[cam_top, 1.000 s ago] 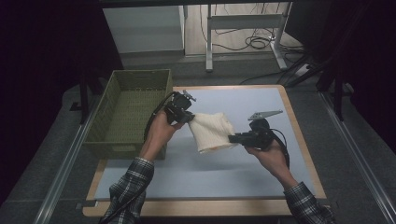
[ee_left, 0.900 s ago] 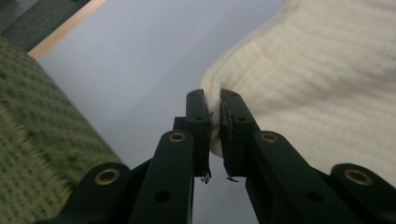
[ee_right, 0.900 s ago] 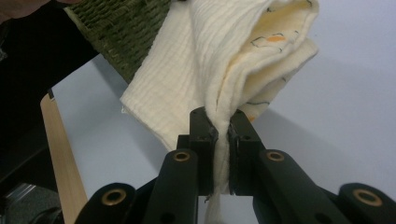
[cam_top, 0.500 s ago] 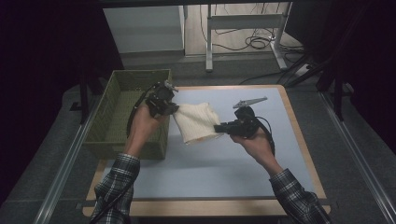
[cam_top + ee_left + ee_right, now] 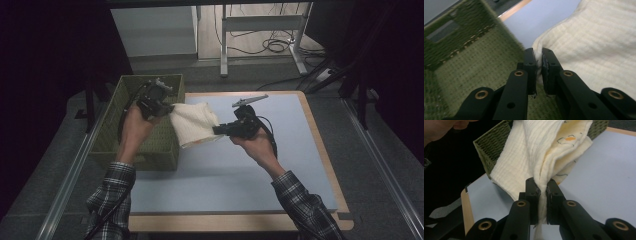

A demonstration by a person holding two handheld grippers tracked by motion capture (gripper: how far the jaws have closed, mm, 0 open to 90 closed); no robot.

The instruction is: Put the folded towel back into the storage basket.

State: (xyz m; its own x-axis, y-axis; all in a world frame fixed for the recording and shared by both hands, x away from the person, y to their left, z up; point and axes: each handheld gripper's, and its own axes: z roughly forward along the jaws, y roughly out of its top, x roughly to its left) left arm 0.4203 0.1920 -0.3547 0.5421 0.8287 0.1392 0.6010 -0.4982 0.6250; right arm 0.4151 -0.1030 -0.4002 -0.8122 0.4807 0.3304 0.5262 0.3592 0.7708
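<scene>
Above the near right corner of the green basket (image 5: 150, 145), a folded cream cloth (image 5: 192, 124) hangs in the air, stretched between two grippers. At its left end the left gripper (image 5: 169, 106) has its two black jaws pressed tight on a bunched edge of the fabric; the left gripper view shows that edge squeezed into the narrow slit between the pads, with the woven floor of the basket (image 5: 469, 65) below and the pale blue mat (image 5: 541, 22) beyond. The right gripper (image 5: 216, 130) clamps the opposite end, its jaws likewise closed on a thick fold. From the right gripper view the cloth (image 5: 541, 152) rises away from the jaws in several layers, and one inner layer carries a small orange and dark printed pattern. Its far end lies against the rim of the basket (image 5: 491, 150).

Seen from the high view, the cloth overlaps the basket's right wall on the left and hangs over the mat (image 5: 280, 170) on the right, clear of the surface. The mat lies on a wooden-edged table (image 5: 325, 165). Both forearms wear plaid sleeves (image 5: 112, 185), and a cable trails from each gripper.
</scene>
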